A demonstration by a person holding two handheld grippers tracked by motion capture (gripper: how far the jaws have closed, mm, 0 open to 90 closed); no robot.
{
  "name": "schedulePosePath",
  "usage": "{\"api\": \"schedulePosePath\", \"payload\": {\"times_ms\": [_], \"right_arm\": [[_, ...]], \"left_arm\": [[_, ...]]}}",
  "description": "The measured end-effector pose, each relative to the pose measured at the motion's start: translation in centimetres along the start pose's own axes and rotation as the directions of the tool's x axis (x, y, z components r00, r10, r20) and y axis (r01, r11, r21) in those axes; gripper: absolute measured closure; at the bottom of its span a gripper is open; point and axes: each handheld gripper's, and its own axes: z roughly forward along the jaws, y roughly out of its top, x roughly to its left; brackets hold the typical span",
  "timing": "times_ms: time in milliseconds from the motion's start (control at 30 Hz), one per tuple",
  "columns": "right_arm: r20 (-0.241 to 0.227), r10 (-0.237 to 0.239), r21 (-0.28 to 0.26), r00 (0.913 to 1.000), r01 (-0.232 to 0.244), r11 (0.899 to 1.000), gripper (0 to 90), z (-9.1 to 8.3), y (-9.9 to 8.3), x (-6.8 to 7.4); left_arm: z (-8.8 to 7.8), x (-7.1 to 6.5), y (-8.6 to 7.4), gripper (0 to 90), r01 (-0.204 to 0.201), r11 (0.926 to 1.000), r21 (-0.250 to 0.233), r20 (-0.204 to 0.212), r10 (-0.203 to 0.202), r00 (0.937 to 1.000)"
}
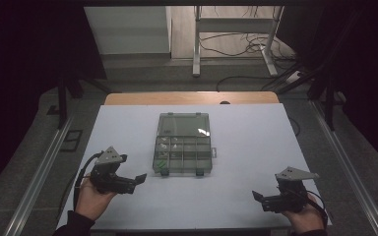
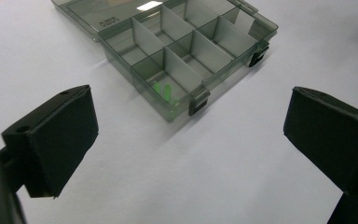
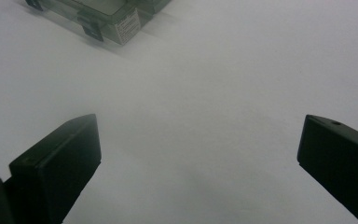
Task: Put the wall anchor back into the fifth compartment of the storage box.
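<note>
A clear grey compartment box [image 1: 183,144] lies open in the middle of the white table [image 1: 256,142], its lid folded back away from me. Dividers split it into several cells; small green pieces [image 2: 162,91] sit in a near corner cell. My left gripper [image 1: 139,180] rests at the table's left front, jaws pointed toward the box and spread wide with nothing between them [image 2: 186,135]. My right gripper [image 1: 257,196] sits at the right front, also open and empty [image 3: 198,154], with a corner of the box [image 3: 107,14] far ahead of it.
Black latches [image 2: 198,101] stick out from the box's near wall. Beyond the table's wooden far edge [image 1: 192,97] stand a white frame's legs [image 1: 196,44] and loose cables on the floor. Metal rails [image 1: 39,167] run along both sides.
</note>
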Motion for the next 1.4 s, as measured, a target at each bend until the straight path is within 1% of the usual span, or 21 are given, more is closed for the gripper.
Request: {"api": "schedulePosePath", "payload": {"times_ms": [267, 600, 867, 1167, 1400], "right_arm": [[0.001, 0.001, -0.002, 1.0000, -0.001, 1.000, 0.0, 0.0, 0.0, 0.0], [0.000, 0.002, -0.002, 1.0000, -0.002, 1.000, 0.0, 0.0, 0.0, 0.0], [0.002, 0.003, -0.002, 1.0000, -0.003, 1.000, 0.0, 0.0, 0.0, 0.0], [0.003, 0.004, 0.000, 1.0000, -0.004, 1.000, 0.0, 0.0, 0.0, 0.0], [0.005, 0.004, 0.000, 1.0000, -0.004, 1.000, 0.0, 0.0, 0.0, 0.0]], "left_arm": [[-1.0, -0.1, -0.7, 1.3, 0.016, 0.9996, -0.025, -0.019, -0.016, 0.9997], [-1.9, -0.2, -1.6, 0.9, 0.021, 0.9991, -0.036, -0.031, -0.022, 0.9993], [-2.4, -0.1, -2.2, 0.7, 0.036, 0.9984, -0.044, -0.031, -0.038, 0.9988], [-3.3, 0.0, -3.1, 0.3, 0.044, 0.9967, -0.068, -0.042, -0.047, 0.9980], [-3.8, 0.1, -3.8, 0.5, 0.048, 0.9961, -0.073, -0.043, -0.052, 0.9977]]}}
